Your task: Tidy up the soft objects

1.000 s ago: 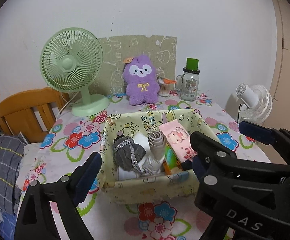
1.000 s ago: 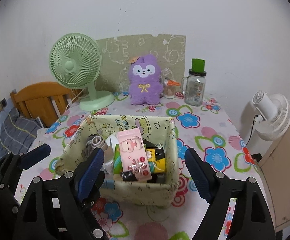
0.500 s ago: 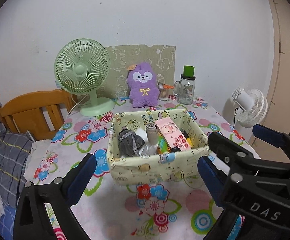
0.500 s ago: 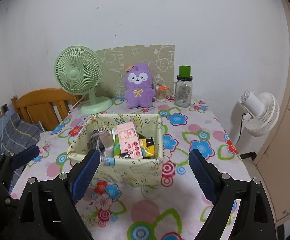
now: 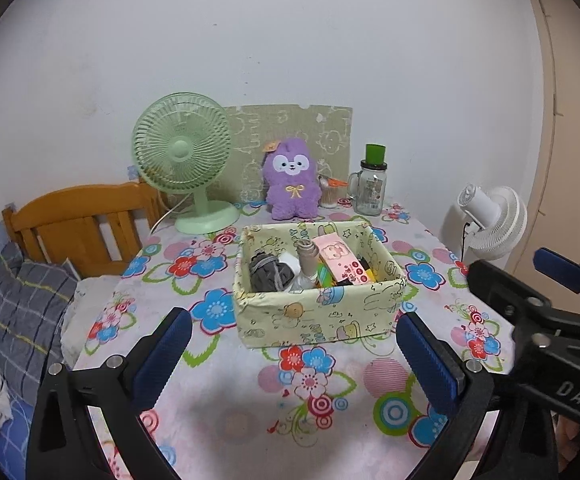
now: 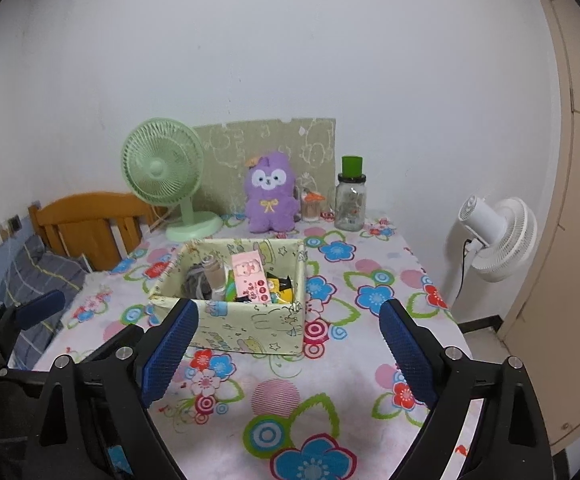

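Grippers left (image 5: 290, 356) and right (image 6: 288, 344) near, ribbed blue pads spread wide, right just widening, nothing between | soft fabric basket (image 5: 314, 320) mid-table on floral cloth (image 5: 226, 408), rolled socks (image 5: 270, 274) inside | far: fuzzy purple plush (image 5: 292, 180), green fan (image 5: 182, 156), glass jar (image 5: 370, 192)

The right gripper (image 6: 288, 344) hangs over the flowered tablecloth (image 6: 330, 380), its 2 blue-padded jaws spread wide with nothing between them; they have just been opening. Just beyond its left pad stands the fabric basket (image 6: 246, 328), holding a pink packet (image 6: 250, 276) and what may be rolled grey cloth (image 6: 196, 282). Farther ahead sits a purple plush (image 6: 270, 196).
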### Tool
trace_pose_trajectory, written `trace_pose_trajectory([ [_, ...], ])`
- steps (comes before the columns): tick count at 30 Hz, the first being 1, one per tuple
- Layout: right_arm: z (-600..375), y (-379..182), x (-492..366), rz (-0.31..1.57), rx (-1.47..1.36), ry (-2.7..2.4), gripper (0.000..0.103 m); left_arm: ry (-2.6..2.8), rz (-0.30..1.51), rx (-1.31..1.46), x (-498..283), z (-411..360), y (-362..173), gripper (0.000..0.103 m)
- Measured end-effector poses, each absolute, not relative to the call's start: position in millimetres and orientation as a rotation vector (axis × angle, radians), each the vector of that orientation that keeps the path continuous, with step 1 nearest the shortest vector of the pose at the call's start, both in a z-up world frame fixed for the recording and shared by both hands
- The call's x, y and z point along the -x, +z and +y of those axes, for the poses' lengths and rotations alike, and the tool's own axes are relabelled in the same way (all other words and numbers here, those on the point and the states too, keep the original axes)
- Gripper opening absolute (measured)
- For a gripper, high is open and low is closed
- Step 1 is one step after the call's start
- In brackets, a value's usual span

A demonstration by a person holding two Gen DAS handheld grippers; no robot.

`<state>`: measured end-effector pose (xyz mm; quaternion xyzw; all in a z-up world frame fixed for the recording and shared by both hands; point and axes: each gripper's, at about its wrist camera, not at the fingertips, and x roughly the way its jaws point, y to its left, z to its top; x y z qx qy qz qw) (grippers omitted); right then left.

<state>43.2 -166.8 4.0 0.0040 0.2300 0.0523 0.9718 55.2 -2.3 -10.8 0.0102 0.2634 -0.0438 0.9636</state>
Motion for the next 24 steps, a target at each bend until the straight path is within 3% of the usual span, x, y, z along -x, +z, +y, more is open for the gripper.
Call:
trace_pose_trajectory([
  [24,-184.8,3.0,-13.4,0.451,-0.024,0.050,0.101,-0.081,0.485,0.030,-19.6,12.8,-0.5,0.103],
])
